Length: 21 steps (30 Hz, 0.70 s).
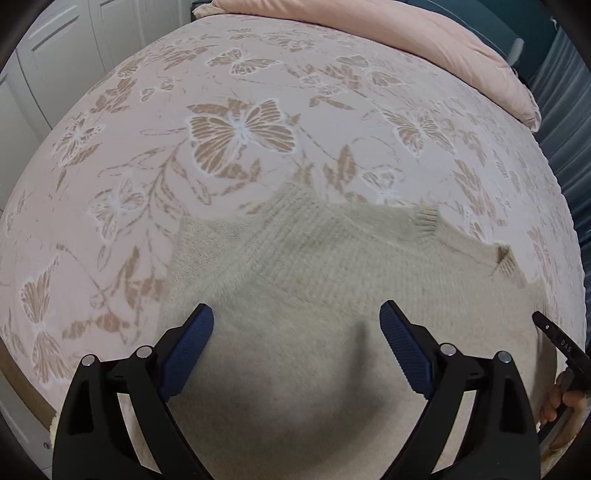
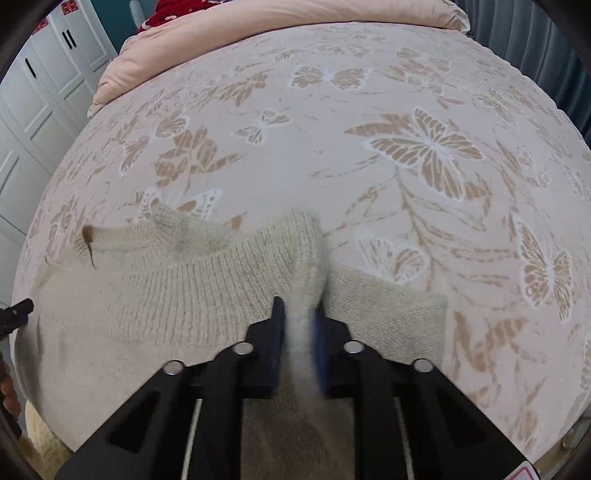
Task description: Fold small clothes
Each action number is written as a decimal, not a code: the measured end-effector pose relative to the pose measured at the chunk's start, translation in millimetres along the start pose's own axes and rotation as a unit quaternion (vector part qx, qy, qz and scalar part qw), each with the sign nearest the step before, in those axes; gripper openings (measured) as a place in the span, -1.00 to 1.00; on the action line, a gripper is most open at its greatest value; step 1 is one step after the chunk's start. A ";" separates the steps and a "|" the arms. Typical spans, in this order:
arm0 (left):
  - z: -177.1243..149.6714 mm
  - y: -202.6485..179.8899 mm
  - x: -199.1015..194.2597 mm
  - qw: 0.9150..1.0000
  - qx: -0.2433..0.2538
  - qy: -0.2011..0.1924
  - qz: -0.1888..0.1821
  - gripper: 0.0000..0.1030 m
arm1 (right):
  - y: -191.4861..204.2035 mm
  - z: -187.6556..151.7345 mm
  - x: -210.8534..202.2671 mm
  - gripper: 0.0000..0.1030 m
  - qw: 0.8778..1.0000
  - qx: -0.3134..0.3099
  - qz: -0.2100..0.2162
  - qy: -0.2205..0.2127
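Note:
A cream knitted sweater [image 1: 314, 266] lies on the bed with its ribbed collar toward the far side. My left gripper [image 1: 295, 325] is open, its blue pads [image 1: 188, 347] spread wide just above the sweater's body, holding nothing. In the right wrist view the same sweater [image 2: 155, 291] spreads to the left. My right gripper [image 2: 301, 317] is shut on a fold of the sweater's knit, which rises as a pinched ridge between the jaws. A flat part of the sweater [image 2: 388, 314] lies to the right of that ridge.
The bed cover [image 1: 240, 129] is pink with tan butterflies. A pink duvet [image 1: 424, 37] is rolled up at the far end and also shows in the right wrist view [image 2: 258, 14]. White wardrobe doors [image 2: 33, 96] stand to the left. The other gripper's tip [image 1: 557, 339] shows at the right edge.

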<state>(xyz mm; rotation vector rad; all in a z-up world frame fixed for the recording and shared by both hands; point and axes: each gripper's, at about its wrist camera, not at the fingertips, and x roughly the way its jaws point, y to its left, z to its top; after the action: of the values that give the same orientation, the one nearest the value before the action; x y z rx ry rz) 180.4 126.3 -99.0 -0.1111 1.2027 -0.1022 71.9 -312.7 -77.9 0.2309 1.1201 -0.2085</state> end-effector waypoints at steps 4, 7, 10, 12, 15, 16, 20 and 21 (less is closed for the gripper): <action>4.1 3.4 14.7 1.000 0.007 0.008 0.017 0.73 | -25.8 6.2 -46.0 -0.84 0.995 0.059 0.026 -0.076; 0.3 -3.8 24.1 0.999 0.032 0.004 0.036 0.78 | -41.9 5.5 4.9 -0.84 0.999 0.050 0.007 0.009; -1.9 -10.2 30.6 0.997 0.049 -0.005 0.057 0.83 | -38.0 -0.4 11.4 -0.82 0.999 0.041 -0.006 0.012; -2.0 -12.5 25.3 0.997 0.054 -0.008 0.061 0.83 | -28.1 0.4 -19.0 -0.71 0.998 0.040 -0.033 -0.030; -6.0 -12.2 12.8 0.998 0.049 -0.009 0.044 0.83 | -2.0 -5.3 -63.8 -0.59 0.996 0.011 -0.034 -0.082; -9.0 -13.3 9.6 0.998 0.049 -0.008 0.037 0.83 | 11.0 -9.3 -72.8 -0.59 0.996 -0.002 -0.017 -0.084; -30.2 -21.3 -3.0 0.999 0.048 0.004 0.010 0.83 | 71.5 -35.9 -65.2 -0.59 0.995 -0.060 0.080 -0.025; -37.3 -23.8 -7.2 0.999 0.050 0.004 0.005 0.83 | 87.0 -45.1 -55.3 -0.59 0.993 -0.075 0.096 -0.008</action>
<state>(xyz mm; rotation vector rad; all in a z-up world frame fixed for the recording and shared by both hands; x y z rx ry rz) 142.6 102.6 -102.4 -0.0166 1.2030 -0.1537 34.1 -213.8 -39.8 0.2012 1.0857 0.0444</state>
